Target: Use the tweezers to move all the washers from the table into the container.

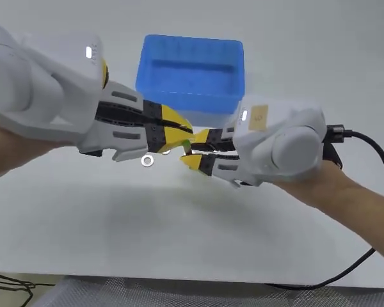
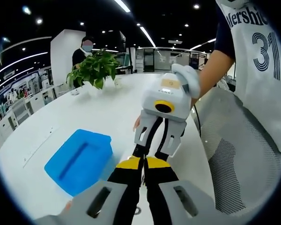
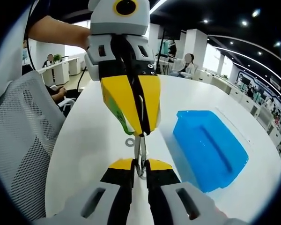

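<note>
Thin metal tweezers (image 3: 140,150) with a green part span between my two grippers, which meet tip to tip over the white table. My left gripper (image 1: 187,131) comes in from the left, its yellow jaws shut on one end of the tweezers. My right gripper (image 1: 192,151) comes in from the right and is shut on the other end (image 3: 140,165). One silver washer (image 1: 147,160) lies flat on the table just below the left jaws, also seen as a washer (image 3: 129,141) beside the tweezers. The blue container (image 1: 192,96) stands right behind the grippers.
A black cable (image 1: 371,160) trails from the right gripper off the near table edge. A mesh chair seat (image 1: 179,295) sits below that edge. A potted plant (image 2: 93,68) stands at the table's far end.
</note>
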### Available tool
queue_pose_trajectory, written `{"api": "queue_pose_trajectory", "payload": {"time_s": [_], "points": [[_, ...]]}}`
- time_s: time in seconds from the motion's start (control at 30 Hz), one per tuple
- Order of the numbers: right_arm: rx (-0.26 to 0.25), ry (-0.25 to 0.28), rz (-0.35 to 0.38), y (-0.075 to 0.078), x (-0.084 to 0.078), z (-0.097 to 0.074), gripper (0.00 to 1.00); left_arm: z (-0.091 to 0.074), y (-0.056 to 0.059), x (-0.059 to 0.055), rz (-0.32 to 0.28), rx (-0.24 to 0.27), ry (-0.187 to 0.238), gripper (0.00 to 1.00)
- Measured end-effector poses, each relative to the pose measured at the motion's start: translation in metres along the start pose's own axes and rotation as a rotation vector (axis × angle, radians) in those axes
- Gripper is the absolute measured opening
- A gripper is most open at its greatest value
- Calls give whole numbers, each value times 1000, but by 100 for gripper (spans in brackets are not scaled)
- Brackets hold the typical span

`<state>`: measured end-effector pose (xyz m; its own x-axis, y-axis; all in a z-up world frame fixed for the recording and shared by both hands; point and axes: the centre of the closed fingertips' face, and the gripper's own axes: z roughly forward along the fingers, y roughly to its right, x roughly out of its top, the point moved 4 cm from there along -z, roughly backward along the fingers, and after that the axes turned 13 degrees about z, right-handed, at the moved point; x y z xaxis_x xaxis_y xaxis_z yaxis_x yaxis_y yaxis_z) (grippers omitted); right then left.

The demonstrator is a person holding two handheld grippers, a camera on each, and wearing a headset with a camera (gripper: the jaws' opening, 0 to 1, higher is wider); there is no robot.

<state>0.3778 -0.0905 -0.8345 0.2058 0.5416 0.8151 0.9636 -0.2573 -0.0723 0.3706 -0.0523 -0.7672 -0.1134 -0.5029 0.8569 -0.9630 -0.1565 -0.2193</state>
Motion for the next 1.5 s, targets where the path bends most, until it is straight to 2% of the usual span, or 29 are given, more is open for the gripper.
{"api": "queue_pose_trajectory", "payload": {"time_s": [0.1, 0.33, 0.47, 0.63, 0.67, 0.7, 0.83, 1.0, 1.2, 1.37, 1.5], "points": [[1, 4, -4, -1, 4, -4, 11, -3, 0, 4, -13, 6, 13, 5], [-10, 22, -23, -5, 17, -12, 11, -12, 0, 18, 7, 4, 18, 5], [-19, 43, -31, -4, 28, -20, 11, -18, -4, 33, 34, -5, 25, 5], [-39, 66, -66, 4, 47, -30, 11, -23, -14, 54, 99, -14, 19, 5], [-42, 68, -71, 6, 50, -32, 11, -24, -17, 59, 120, -17, 18, 5], [-50, 75, -85, 10, 56, -34, 11, -24, -21, 54, 127, -16, 20, 5], [-65, 87, -114, 21, 71, -39, 11, -29, -35, 61, 161, -9, 22, 5], [-79, 96, -145, 35, 85, -45, 11, -35, -52, 71, 196, 4, 24, 5], [-98, 115, -164, 52, 98, -45, 11, -37, -73, 77, 228, 10, 27, 5], [-110, 120, -165, 71, 104, -39, 11, -34, -93, 73, 239, 11, 24, 5], [-117, 117, -152, 89, 101, -29, 11, -27, -112, 60, 234, 18, 14, 5]]}}
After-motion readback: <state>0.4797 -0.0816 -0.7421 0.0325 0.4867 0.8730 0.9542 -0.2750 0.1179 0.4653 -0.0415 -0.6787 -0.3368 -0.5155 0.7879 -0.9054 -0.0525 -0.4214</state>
